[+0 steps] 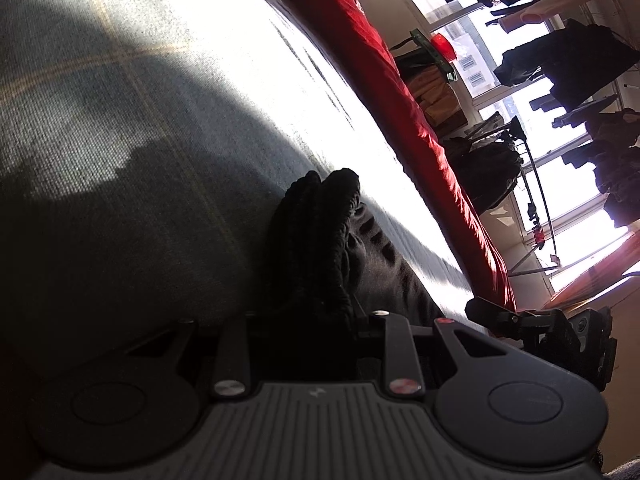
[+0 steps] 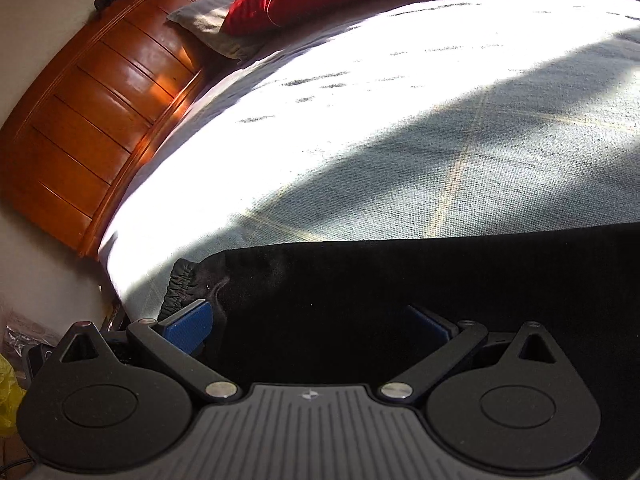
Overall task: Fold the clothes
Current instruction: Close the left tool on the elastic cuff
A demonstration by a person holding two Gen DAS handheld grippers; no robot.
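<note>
both grippers work one black knit garment [image 2: 400,300] at the near edge of the grey woven bedspread [image 2: 400,128]: left gripper [image 1: 312,320] clamped on its bunched ribbed end, right gripper [image 2: 312,320] spread apart over the flat cloth, likely needing to close on it before any fold.

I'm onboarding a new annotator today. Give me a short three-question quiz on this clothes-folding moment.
1. True or false: the right gripper has its fingers spread apart.
2. What does the left gripper clamp? A) red pillow B) black garment C) yellow bag
3. Fill in: the black garment lies on a grey-blue ____.

Key: 1 true; 2 B, the black garment; 3 bedspread.
</note>
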